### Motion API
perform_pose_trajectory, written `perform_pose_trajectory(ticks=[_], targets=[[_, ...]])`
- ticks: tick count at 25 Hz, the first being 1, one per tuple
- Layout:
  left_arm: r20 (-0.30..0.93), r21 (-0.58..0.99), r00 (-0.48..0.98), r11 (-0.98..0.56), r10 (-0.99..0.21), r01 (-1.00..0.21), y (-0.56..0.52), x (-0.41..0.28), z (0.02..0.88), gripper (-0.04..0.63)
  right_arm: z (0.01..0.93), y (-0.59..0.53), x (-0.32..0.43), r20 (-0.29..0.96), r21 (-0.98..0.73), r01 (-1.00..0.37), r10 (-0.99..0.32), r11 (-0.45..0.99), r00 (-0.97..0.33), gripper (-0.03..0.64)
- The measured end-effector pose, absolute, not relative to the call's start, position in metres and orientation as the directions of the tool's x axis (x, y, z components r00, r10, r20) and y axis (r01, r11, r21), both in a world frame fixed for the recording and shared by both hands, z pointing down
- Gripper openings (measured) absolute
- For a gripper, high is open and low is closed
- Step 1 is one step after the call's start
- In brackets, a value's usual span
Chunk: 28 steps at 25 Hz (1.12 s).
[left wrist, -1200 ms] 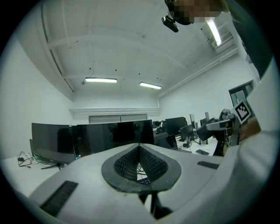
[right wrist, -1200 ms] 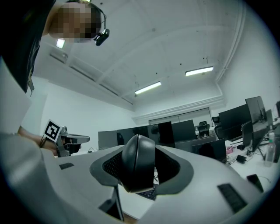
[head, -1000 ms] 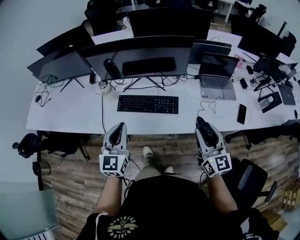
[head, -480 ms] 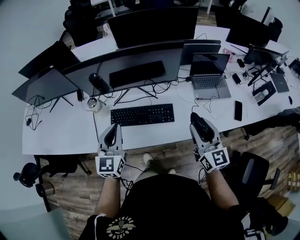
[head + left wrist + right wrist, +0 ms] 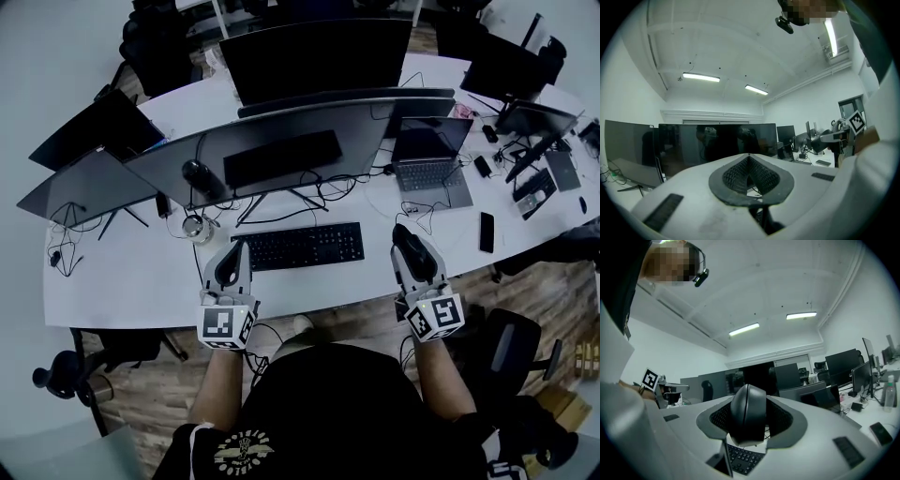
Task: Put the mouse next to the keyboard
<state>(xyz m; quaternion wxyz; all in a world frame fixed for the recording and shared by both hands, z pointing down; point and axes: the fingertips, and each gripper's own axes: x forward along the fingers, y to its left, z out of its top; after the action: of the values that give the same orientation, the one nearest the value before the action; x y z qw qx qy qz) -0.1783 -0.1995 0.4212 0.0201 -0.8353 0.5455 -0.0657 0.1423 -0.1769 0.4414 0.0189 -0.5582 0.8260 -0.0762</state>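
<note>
**Don't let go of that mouse too early**

Your right hand-held gripper point(image 5: 413, 255) is clamped on the mouse point(image 5: 747, 413). It's holding the mouse over the front strip of the bench point(image 5: 131, 281), at 3 o'clock from the keyboard point(image 5: 302, 246), with a gap between them. Your left hand-held gripper point(image 5: 232, 262) is closed with nothing in it, at the keyboard's 9 o'clock end.

Biggest risk imo is releasing this near the front edge, because the mouse could bounce or roll off to the floor. It also looks gripped on its side, though the dark head view makes that hard to confirm, so it may land tipped over. Watch the loose cable point(image 5: 419, 214) at 12 o'clock from the mouse too. Push in too far and you'll snag it.
</note>
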Motion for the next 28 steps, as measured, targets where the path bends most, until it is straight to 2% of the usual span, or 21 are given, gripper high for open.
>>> perform_pose_trajectory(ticks=[11,17,28], targets=[[0.088,-0.081,0.409,-0.416,-0.908,-0.906,-0.242,-0.215,0.443,0.002,0.482,-0.225,0.123,0.1,-0.161,-0.935,-0.937,0.318,-0.336,0.178],[0.114,-0.082,0.436,-0.445,-0.893,-0.892,-0.256,-0.199,0.455,0.002,0.521,-0.246,0.137,0.16,-0.215,-0.935,-0.934,0.282,-0.318,0.178],[0.13,-0.105,0.387,-0.401,-0.913,-0.91,-0.274,-0.168,0.453,0.002,0.617,-0.271,0.176,0.306,-0.397,-0.893,-0.886,0.215,-0.349,0.178]])
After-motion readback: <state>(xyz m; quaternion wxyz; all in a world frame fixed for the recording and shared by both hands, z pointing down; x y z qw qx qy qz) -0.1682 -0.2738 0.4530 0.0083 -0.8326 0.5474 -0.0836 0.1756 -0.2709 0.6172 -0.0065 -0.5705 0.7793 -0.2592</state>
